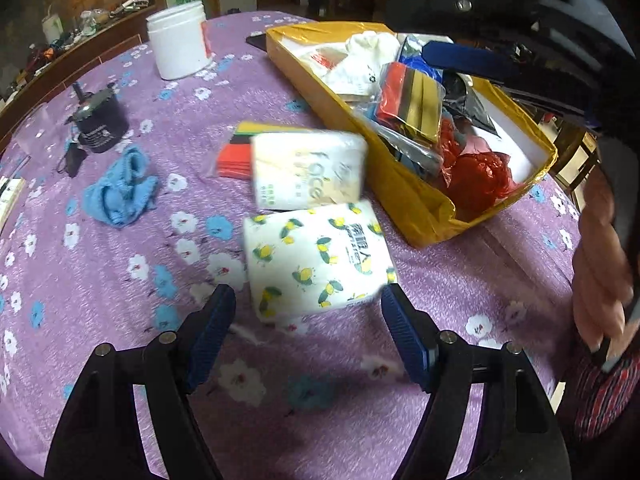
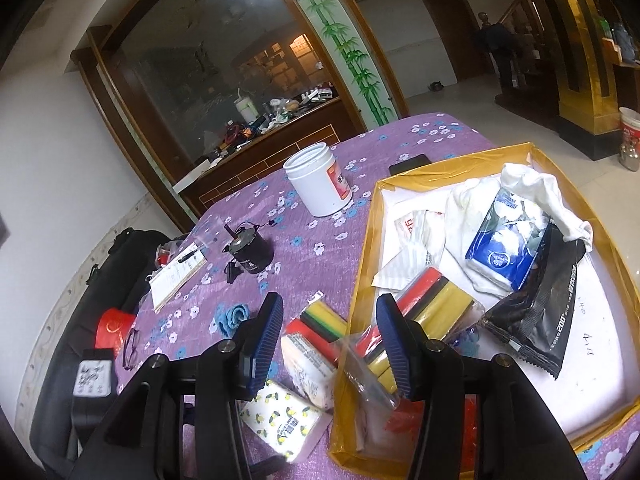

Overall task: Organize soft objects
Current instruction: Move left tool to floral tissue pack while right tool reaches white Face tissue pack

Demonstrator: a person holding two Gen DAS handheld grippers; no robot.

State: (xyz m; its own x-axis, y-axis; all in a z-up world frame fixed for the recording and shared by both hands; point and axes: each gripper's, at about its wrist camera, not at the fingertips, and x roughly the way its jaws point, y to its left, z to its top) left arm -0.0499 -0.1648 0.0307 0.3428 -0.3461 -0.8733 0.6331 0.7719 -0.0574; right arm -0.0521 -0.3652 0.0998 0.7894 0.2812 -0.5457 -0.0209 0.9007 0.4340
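A lemon-print tissue pack (image 1: 316,260) (image 2: 280,416) lies on the purple flowered cloth just ahead of my left gripper (image 1: 308,296), which is open and points down, with its tips on either side of the pack's near end. Behind it lie a white "face" tissue pack (image 1: 308,172) (image 2: 308,368), a bagged set of coloured sponges (image 1: 236,152) (image 2: 320,320) and a crumpled blue cloth (image 1: 120,192) (image 2: 232,316). My right gripper (image 2: 330,304) hangs open over the near left wall of the yellow box (image 2: 360,280) (image 1: 420,208), holding nothing.
The box holds a sponge pack (image 2: 436,304), a blue tissue pack (image 2: 504,248), a white cloth (image 2: 532,184), a black bag (image 2: 544,304) and a red plastic bag (image 1: 476,172). A white jar (image 1: 180,40), a black motor (image 1: 100,124) and a notepad (image 2: 176,276) stand further left. A person's hand (image 1: 596,280) is at the right.
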